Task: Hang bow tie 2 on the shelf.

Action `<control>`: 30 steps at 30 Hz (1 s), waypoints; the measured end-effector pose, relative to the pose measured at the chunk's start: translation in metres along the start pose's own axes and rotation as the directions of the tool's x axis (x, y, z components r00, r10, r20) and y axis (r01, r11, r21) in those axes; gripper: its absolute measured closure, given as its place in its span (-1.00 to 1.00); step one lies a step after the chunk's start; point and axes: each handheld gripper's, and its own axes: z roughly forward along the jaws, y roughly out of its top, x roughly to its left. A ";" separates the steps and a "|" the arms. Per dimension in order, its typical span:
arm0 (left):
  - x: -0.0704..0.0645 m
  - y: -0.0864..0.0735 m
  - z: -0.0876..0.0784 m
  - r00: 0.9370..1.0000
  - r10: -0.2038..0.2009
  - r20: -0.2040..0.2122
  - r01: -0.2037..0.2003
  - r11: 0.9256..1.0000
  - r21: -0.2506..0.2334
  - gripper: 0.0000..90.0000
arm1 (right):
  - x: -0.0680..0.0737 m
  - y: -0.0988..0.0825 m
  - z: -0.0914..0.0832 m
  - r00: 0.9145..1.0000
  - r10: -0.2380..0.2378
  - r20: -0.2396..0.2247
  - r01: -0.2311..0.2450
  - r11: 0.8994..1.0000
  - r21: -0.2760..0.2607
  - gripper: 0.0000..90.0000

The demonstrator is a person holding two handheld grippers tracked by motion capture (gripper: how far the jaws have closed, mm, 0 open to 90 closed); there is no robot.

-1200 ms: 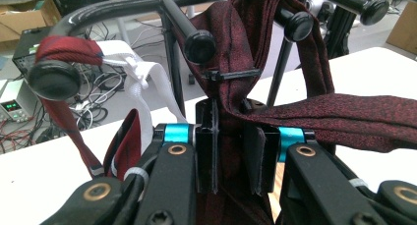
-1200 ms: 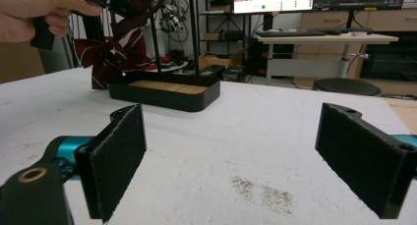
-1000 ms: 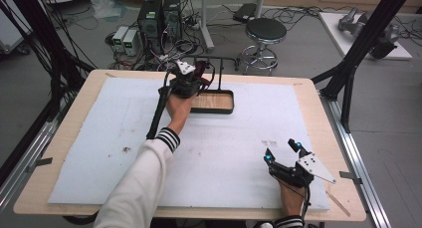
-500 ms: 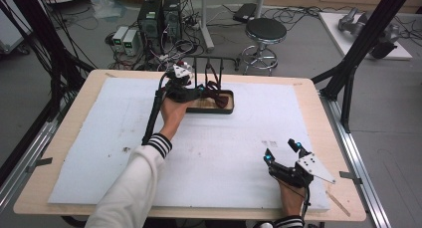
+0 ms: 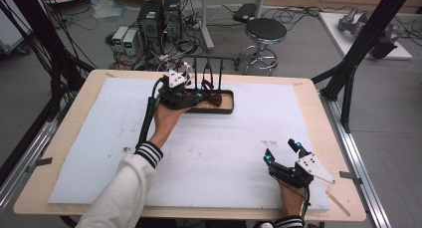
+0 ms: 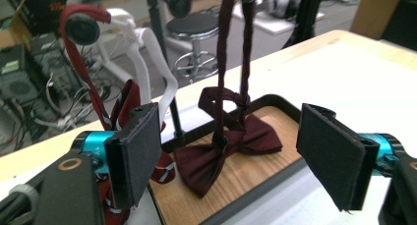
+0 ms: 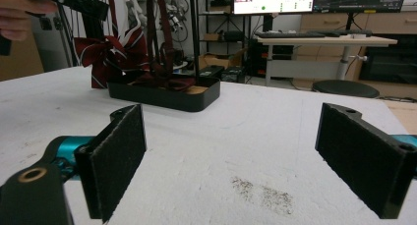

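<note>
A black tray (image 5: 219, 110) with a wooden floor stands at the back of the table, with a black rack (image 5: 214, 63) rising from it. From the rack's bar a dark maroon bow tie (image 6: 231, 149) hangs by its strap and rests on the tray floor. A red striped bow tie (image 6: 125, 99) hangs at the tray's left end. My left gripper (image 5: 191, 94) is at that left end; its jaws have just been opening and stand open (image 6: 233, 154), with the maroon tie beyond them, untouched. My right gripper (image 5: 282, 151) rests open near the front right, nothing in it (image 7: 236, 156).
A white foam mat (image 5: 199, 153) covers the wooden table, with a dark smudge (image 7: 260, 190) ahead of the right gripper. Behind the table stand a round stool (image 5: 266, 31) and computer cases (image 5: 159, 14). A black frame post (image 5: 358, 54) leans at the right.
The left hand has slid a little leftward off the rack, uncovering it, and its jaws now stand wide apart. The right hand has kept still.
</note>
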 end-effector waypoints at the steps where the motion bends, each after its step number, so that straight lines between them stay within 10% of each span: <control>1: -0.001 -0.001 -0.005 1.000 0.008 0.012 -0.008 1.000 -0.013 -0.49 | 0.000 0.000 0.000 1.000 -0.003 -0.002 0.003 1.000 -0.003 -0.76; 18: 0.011 -0.046 -0.107 0.979 0.146 0.144 -0.113 0.971 -0.212 -0.60 | 0.001 0.000 -0.001 1.000 -0.004 -0.008 0.004 1.000 -0.006 -0.76; 30: 0.042 -0.133 -0.164 0.988 0.096 0.118 -0.058 0.955 -0.291 -0.61 | 0.002 -0.001 -0.001 1.000 -0.011 -0.002 0.011 1.000 -0.008 -0.76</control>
